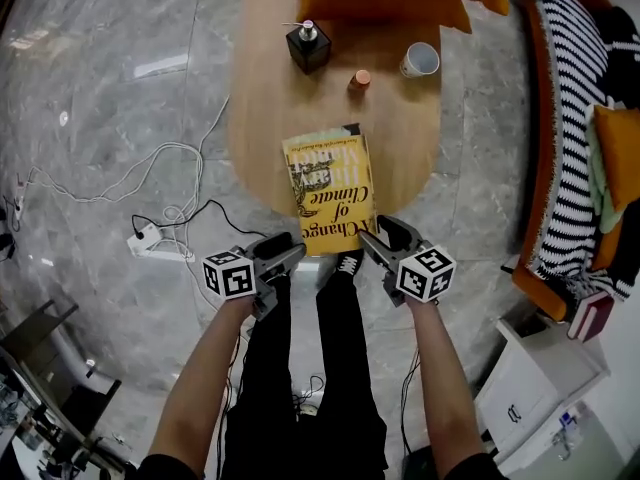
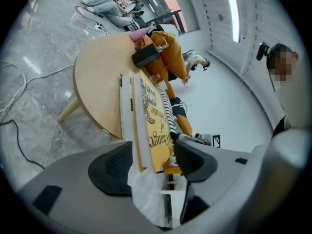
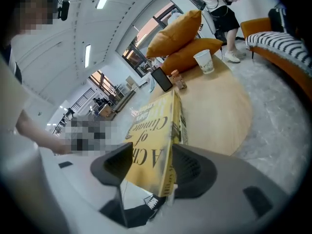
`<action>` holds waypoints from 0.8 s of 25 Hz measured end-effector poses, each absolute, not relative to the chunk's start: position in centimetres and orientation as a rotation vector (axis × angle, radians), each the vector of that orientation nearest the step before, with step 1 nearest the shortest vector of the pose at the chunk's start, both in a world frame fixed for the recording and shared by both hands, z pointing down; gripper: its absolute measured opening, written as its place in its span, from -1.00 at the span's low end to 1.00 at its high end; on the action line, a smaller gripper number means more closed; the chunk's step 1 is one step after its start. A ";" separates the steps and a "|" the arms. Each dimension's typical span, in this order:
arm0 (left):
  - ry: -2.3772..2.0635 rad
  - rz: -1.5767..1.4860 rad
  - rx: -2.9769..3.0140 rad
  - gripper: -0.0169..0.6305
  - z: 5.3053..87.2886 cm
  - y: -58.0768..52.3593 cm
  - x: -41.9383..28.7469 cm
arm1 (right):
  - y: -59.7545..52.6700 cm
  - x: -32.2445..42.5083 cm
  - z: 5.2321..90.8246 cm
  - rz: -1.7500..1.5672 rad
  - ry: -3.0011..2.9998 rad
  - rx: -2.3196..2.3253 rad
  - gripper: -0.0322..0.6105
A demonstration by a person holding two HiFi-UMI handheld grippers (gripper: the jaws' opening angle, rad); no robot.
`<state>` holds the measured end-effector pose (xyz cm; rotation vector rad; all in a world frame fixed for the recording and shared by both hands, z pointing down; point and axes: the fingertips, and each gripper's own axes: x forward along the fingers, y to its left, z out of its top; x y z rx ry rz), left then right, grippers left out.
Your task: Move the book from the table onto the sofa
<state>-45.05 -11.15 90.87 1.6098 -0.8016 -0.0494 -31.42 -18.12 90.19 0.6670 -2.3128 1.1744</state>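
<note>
Two jaw pairs spread wide, left gripper point(image 1: 290, 246) and right gripper point(image 1: 375, 233) astride near corners of the book point(image 1: 328, 193), unpinched, glossy yellow cover printed black, laid flat, overhanging an oval wooden table point(image 1: 270, 98), striped sofa point(image 1: 572, 98) beyond.

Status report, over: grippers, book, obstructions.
Left gripper and right gripper open, each straddling the near edge of the yellow book. Book flat on wooden table, overhanging its near end. Cup and black bottle sit beyond it.

Black trousers point(image 1: 345, 368); black sleeves point(image 1: 158, 466); grey left gripper point(image 1: 290, 251), right gripper point(image 1: 375, 233).
</note>
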 end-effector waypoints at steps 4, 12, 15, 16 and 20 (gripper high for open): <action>-0.811 -0.172 1.561 -0.04 91.7 -12.6 -44.7 | -19.0 -31.9 91.0 1.202 -2.328 0.656 -0.14; -0.790 -0.197 1.547 -0.02 92.8 -13.7 -44.2 | -19.8 -33.0 91.4 1.173 -2.345 0.596 -0.14; -0.783 -0.195 1.547 -0.02 93.0 -13.8 -44.1 | -19.0 -33.7 91.5 1.148 -2.345 0.535 -0.14; -0.781 -0.200 1.544 -0.02 93.1 -13.8 -44.1 | -18.8 -33.9 91.6 1.139 -2.343 0.521 -0.14; -0.799 -0.216 1.530 -0.03 93.2 -13.8 -44.3 | -18.2 -34.4 92.0 1.135 -2.337 0.519 -0.14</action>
